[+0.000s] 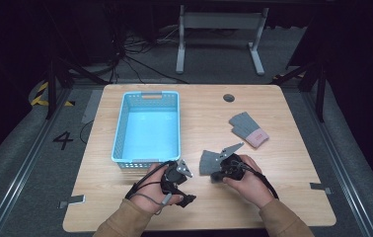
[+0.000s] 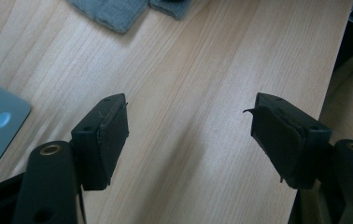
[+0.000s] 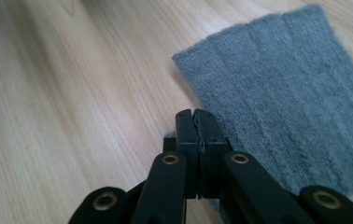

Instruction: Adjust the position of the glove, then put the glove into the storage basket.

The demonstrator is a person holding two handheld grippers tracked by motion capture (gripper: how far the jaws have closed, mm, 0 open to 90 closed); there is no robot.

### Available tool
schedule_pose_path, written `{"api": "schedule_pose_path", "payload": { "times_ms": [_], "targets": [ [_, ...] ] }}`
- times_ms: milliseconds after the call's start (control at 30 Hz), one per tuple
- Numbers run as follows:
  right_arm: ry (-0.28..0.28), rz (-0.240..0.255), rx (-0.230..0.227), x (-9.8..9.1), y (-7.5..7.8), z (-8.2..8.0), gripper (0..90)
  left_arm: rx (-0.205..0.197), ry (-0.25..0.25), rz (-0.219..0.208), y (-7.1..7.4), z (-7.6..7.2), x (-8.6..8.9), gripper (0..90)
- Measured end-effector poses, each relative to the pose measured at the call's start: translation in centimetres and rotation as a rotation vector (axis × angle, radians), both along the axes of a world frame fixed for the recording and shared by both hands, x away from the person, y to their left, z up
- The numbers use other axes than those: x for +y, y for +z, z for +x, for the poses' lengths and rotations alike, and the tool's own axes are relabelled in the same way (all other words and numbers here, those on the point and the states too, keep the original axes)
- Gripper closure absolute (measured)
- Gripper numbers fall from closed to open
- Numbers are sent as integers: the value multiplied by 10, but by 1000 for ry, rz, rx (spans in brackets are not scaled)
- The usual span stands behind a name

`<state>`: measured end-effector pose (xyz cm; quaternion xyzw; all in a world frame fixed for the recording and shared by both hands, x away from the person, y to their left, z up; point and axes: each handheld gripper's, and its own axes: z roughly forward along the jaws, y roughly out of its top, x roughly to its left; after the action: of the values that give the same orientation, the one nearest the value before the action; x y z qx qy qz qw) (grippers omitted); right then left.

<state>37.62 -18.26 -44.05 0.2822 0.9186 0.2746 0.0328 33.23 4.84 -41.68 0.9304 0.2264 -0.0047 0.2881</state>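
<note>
Two grey gloves lie on your bench. One glove sits near the front edge, about midway along it, right at the tip of your right gripper. In the right gripper view that tool has its jaws pressed flat together, and a small bit of grey cloth shows just beside the tips; whether a fold of the glove is pinched between them you cannot tell from these views. The glove's body spreads flat on the wood to the right of the jaws there.

The second glove, with a pink cuff, lies further back and toward the right edge, well apart from both tools.

Your left gripper rests by the front edge, just in front of the blue basket, which stands on the left half of the bench. In the left gripper view its jaws stand wide apart over bare wood with nothing between the pads; grey cloth shows at the top of that view.
</note>
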Motion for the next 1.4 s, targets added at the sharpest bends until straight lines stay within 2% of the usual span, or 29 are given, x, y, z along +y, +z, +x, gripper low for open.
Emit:
{"api": "schedule_pose_path", "payload": {
  "times_ms": [467, 567, 900, 1400],
  "targets": [
    [12, -8, 33, -6, 1, -11, 900, 1, -24, 4, 0, 4, -10, 281],
    [22, 22, 1, -9, 6, -13, 900, 1, -33, 6, 0, 5, -12, 282],
    [-64, 98, -86, -36, 32, -15, 900, -9, -27, -9, 1, 7, -14, 286],
    [-114, 131, -138, -53, 45, -15, 859, -11, -33, -15, 2, 6, -15, 288]
  ]
}}
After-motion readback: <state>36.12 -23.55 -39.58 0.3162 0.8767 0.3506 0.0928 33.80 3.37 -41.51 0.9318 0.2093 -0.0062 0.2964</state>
